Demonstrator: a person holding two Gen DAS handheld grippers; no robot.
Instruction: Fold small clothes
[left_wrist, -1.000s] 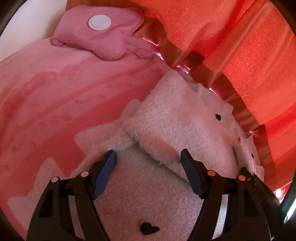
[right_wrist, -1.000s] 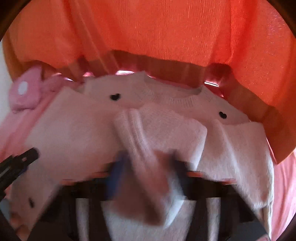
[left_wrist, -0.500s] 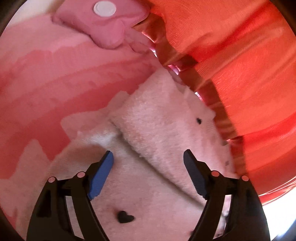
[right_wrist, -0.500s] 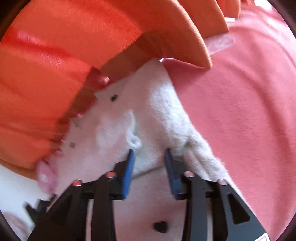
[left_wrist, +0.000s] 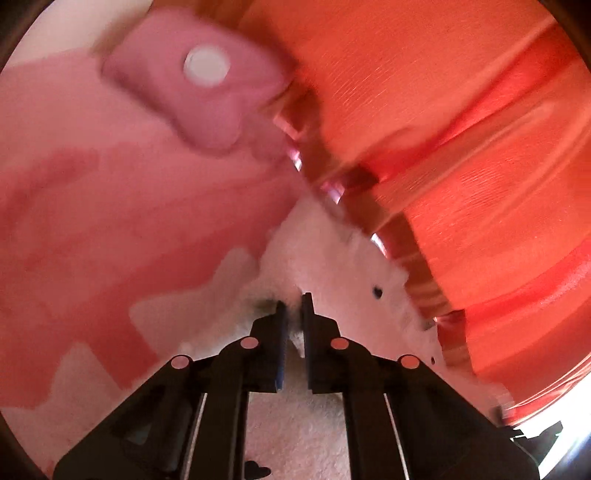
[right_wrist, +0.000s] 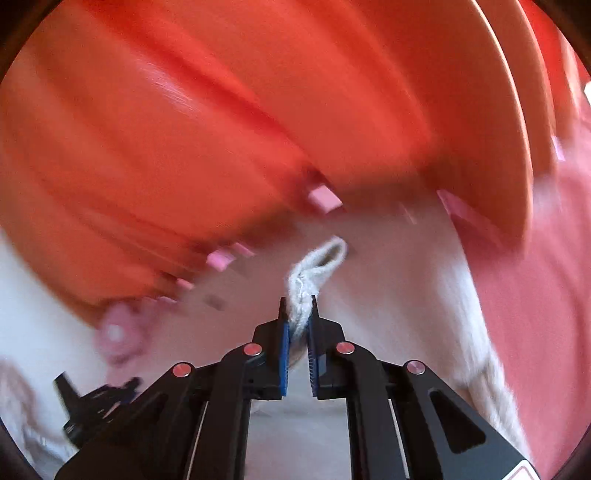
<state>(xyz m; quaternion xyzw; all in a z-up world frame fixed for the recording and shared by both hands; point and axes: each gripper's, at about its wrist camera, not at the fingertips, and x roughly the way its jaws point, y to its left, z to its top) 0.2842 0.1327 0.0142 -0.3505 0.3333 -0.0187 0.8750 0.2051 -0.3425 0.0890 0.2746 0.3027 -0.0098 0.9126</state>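
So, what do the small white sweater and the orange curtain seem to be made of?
The sweater looks like soft fuzzy knit, probably wool or acrylic: its ribbed edge shows loops between the right gripper's fingers. The curtain looks like thin woven cloth: fine lines show, and light glows through it.

The left hand-held gripper (left_wrist: 291, 306) has its blue-padded jaws drawn almost together on a fold of the fuzzy pale pink sweater (left_wrist: 325, 266), which carries small black hearts. The sweater lies on a pink patterned blanket (left_wrist: 92, 206). Beyond the sweater, on the blanket, sits a pink pouch (left_wrist: 184, 92) with a white round disc; it is blurred, so it may be a small cushion. Right of the sweater hangs orange fabric (left_wrist: 461, 129).
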